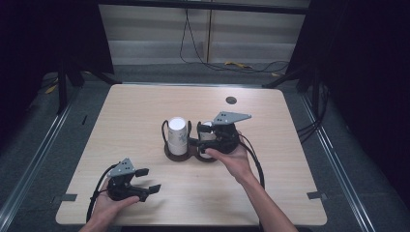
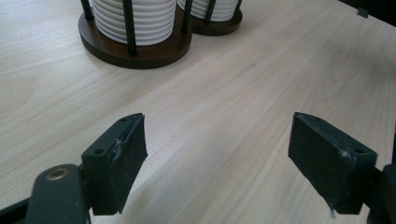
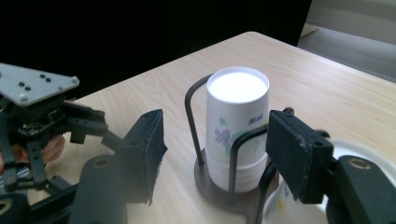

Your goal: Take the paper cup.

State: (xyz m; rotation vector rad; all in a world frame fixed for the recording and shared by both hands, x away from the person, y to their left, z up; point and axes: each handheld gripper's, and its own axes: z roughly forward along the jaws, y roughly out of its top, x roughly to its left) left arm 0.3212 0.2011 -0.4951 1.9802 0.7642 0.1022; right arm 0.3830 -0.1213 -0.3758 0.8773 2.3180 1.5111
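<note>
A dark wooden holder with black wire posts stands at the table's middle and carries two stacks of upturned white paper cups. The taller stack has a flower print; the lower stack sits to its right. My right gripper hovers over the lower stack, pointing at the taller one, jaws apart and pressing on nothing. My left gripper rests near the front left, open above bare wood, facing the holder. Its grey plate appears in the right gripper view.
The light wooden table has a round black grommet at the back right and grey tape marks near its front corners. Cables lie on the floor behind, and dark curtains flank both sides.
</note>
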